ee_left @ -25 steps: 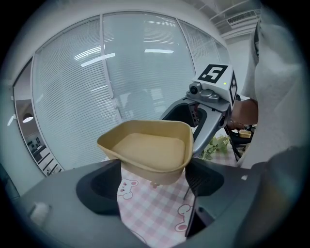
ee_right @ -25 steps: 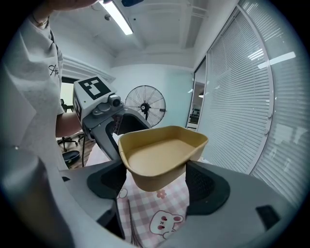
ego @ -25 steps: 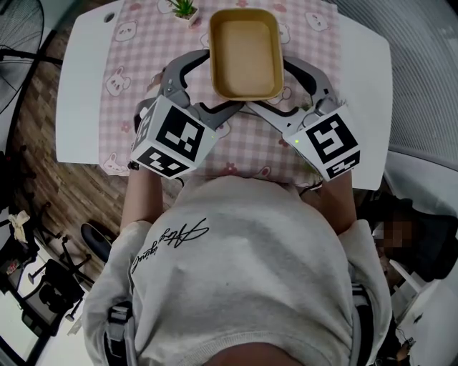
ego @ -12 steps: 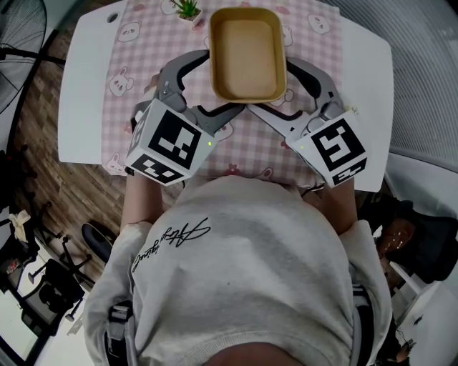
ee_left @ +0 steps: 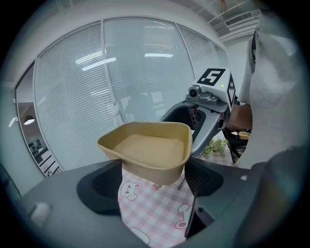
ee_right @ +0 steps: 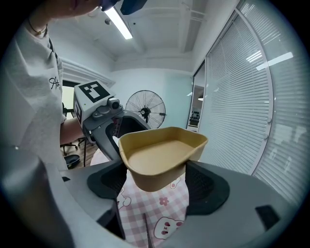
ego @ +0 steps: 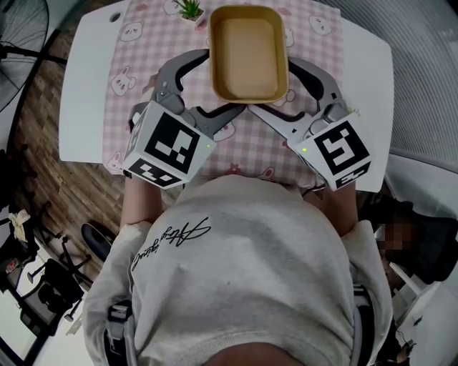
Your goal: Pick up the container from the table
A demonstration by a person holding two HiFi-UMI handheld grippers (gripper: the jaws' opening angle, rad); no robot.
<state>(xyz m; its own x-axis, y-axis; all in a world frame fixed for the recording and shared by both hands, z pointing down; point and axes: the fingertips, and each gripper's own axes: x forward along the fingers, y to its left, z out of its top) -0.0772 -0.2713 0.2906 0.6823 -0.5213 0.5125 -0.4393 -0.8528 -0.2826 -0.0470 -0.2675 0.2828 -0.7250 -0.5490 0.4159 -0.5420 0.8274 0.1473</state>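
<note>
Above the tablecloth (ego: 125,78), left gripper (ee_left: 154,178) and right gripper (ee_right: 157,184) — jaws wide — clamp the container (ego: 247,53).

container (ego: 247,53) perhaps raised above cloth (ego: 136,68), plant (ego: 187,8) behind

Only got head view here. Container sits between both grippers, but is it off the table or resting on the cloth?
Observer: Off it, as far as I can see. In the left gripper view the container has its underside raised above the checked cloth.
Operator: Right gripper actually clamped?
Observer: Yes. The right gripper has a pad pressed on each side wall, below the rim.
Operator: Left one?
Observer: Same. The left gripper grips both side walls, and the container looks roughly level.
</note>
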